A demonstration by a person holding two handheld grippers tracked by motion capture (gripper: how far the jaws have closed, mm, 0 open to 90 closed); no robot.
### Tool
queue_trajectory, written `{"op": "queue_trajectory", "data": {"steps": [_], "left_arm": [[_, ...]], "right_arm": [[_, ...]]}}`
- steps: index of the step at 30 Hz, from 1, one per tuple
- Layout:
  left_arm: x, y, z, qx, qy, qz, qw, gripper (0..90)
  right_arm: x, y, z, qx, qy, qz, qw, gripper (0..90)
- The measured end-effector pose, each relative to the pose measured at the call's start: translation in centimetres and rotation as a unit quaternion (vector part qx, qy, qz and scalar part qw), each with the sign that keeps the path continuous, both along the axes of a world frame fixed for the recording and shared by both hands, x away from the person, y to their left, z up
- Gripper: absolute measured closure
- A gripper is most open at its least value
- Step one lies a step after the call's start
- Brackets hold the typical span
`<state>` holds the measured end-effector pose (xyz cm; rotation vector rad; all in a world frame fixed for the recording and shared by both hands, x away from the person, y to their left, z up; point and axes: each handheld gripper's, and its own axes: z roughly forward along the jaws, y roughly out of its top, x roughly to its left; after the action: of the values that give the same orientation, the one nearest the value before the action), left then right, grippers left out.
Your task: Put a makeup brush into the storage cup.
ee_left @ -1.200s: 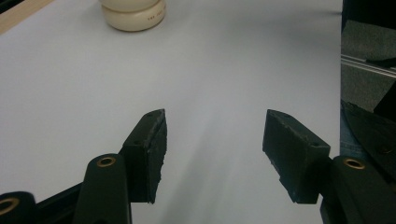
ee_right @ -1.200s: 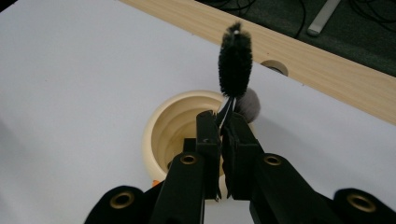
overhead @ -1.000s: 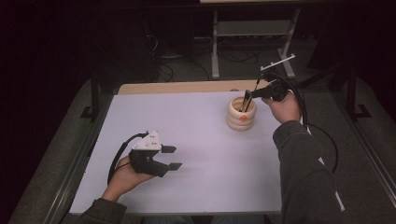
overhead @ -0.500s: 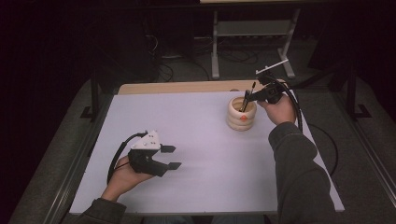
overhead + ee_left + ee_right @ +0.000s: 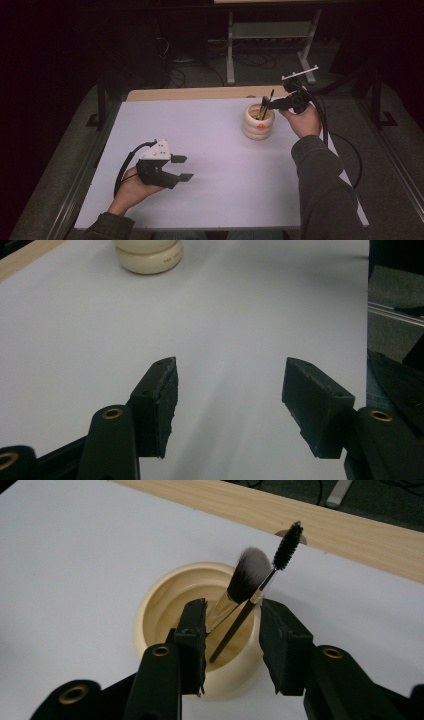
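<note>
Right hand-held gripper (image 5: 232,630) jaws apart around brushes (image 5: 240,592) in holder (image 5: 165,605); left hand-held gripper (image 5: 230,390) wide apart, empty.

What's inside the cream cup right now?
Inside the cream cup stand two brushes: a makeup brush with a pale tuft and a thin spoolie wand. Both lean between the right gripper jaws. Their lower ends are hidden by the cup wall.
</note>
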<state>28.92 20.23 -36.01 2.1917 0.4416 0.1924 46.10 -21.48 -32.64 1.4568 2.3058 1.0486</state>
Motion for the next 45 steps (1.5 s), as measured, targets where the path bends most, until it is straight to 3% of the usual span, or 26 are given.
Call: {"op": "queue_trajectory", "data": {"steps": [11,22,45], "left_arm": [[0.2,0.2,-0.2,0.0,0.003,0.011,0.9999,37.2],[0.4,0.4,-0.2,-0.001,0.003,0.022,0.9998,34.4],[0.7,0.9,-0.4,-0.005,0.006,0.043,0.9991,30.5]], "right_arm": [[-1.9,-0.4,-0.5,0.04,-0.028,0.023,0.9985,49.5],[-3.8,-0.3,-0.3,0.066,-0.052,0.045,0.9955,43.6],[-6.9,-0.4,-1.3,0.079,-0.081,0.069,0.9912,34.5]]}}
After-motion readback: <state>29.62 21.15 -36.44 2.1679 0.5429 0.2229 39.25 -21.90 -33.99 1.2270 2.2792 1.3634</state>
